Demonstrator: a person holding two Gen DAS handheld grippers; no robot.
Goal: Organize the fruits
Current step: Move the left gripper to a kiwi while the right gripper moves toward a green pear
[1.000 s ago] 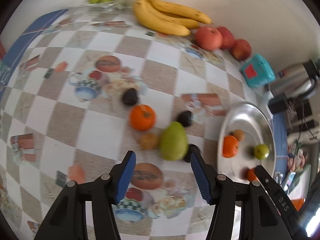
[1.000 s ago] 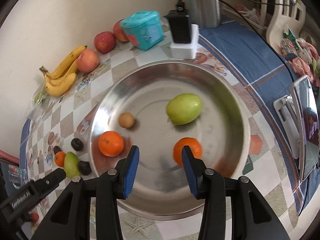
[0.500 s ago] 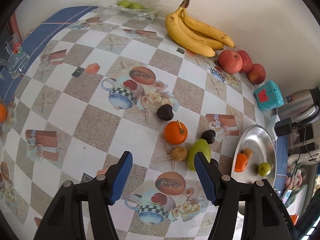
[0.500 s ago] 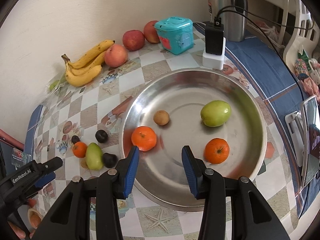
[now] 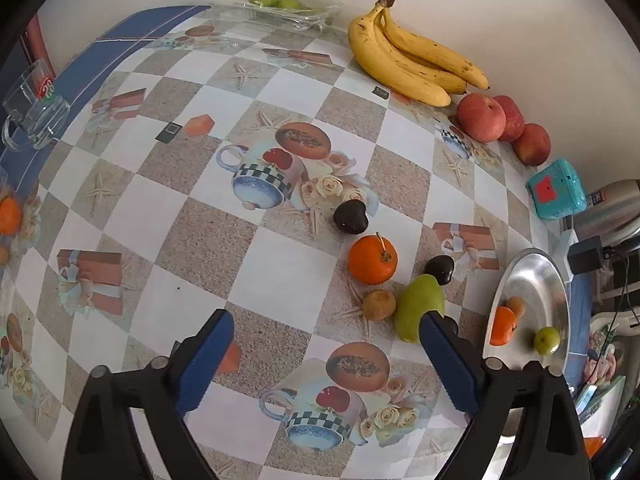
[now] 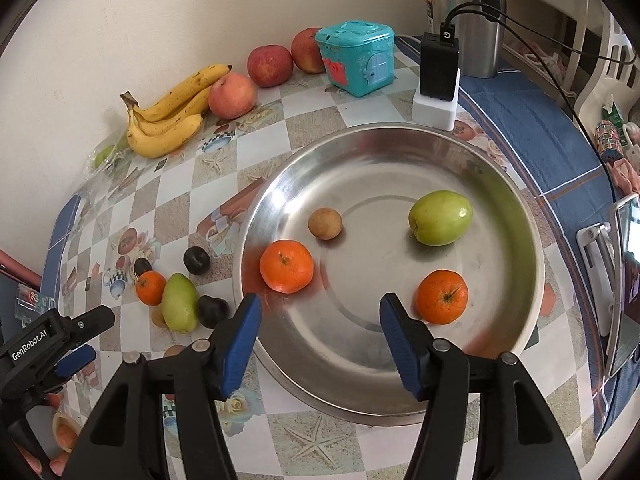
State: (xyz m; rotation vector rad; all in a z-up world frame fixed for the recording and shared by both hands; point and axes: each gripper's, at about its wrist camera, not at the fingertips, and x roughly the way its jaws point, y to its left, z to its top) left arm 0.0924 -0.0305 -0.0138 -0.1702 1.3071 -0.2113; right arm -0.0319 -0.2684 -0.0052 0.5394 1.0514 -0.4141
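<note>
A steel bowl [image 6: 520, 208] holds two oranges [image 6: 286, 266], a green apple [image 6: 440, 218] and a small brown fruit [image 6: 325, 222]. My right gripper [image 6: 320, 322] is open and empty above the bowl's near side. On the table left of the bowl lie an orange [image 5: 372, 259], a green pear [image 5: 418, 312], a small brown fruit [image 5: 379, 304] and dark plums [image 5: 351, 217]. My left gripper [image 5: 324, 344] is open and empty, above the table just short of this cluster. The bowl shows at the right of the left wrist view [image 5: 556, 280].
Bananas [image 5: 412, 64] and three red apples [image 5: 480, 117] lie along the wall. A teal box [image 6: 356, 58], a charger block [image 6: 438, 76] and a steel flask [image 6: 464, 8] stand behind the bowl. A glass mug [image 5: 34, 110] stands far left. A bag with green fruit [image 5: 276, 2] lies at the back.
Both grippers have pulled back and up: the table cluster and the bowl look farther away. The left view has swung left. No fruit has moved.
</note>
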